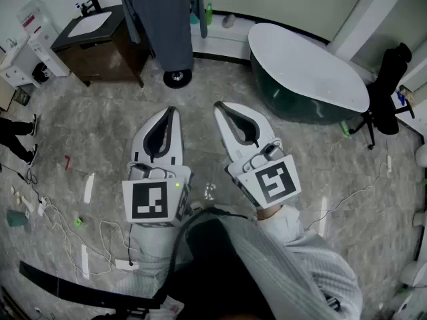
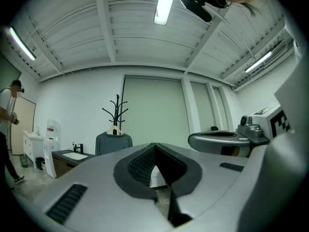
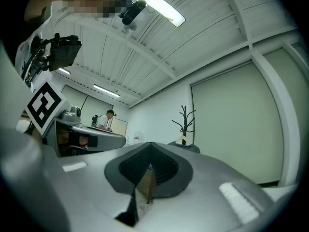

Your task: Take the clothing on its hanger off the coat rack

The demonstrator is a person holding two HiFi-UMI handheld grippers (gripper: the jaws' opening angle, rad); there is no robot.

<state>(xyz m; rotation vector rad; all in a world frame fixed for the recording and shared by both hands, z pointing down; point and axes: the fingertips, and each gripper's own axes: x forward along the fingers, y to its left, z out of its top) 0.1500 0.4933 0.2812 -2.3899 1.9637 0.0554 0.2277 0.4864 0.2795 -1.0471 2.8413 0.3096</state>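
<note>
A grey garment (image 1: 163,19) hangs on a wooden hanger (image 2: 115,131) from a black coat rack (image 2: 117,112) straight ahead across the floor. The rack's round base (image 1: 177,79) stands on the stone floor. My left gripper (image 1: 171,110) and right gripper (image 1: 219,105) are held side by side, well short of the rack. Both are shut with nothing between the jaws. In the left gripper view the garment (image 2: 113,143) shows just left of my shut jaw tips. In the right gripper view the rack (image 3: 186,122) and the hanger (image 3: 182,139) stand right of the tips.
A dark vanity with a sink (image 1: 100,42) stands left of the rack. A white and green bathtub (image 1: 307,72) lies to its right, and a black chair (image 1: 387,89) further right. Cables (image 1: 100,239) trail over the floor at left. Another person (image 3: 105,120) stands at the far left.
</note>
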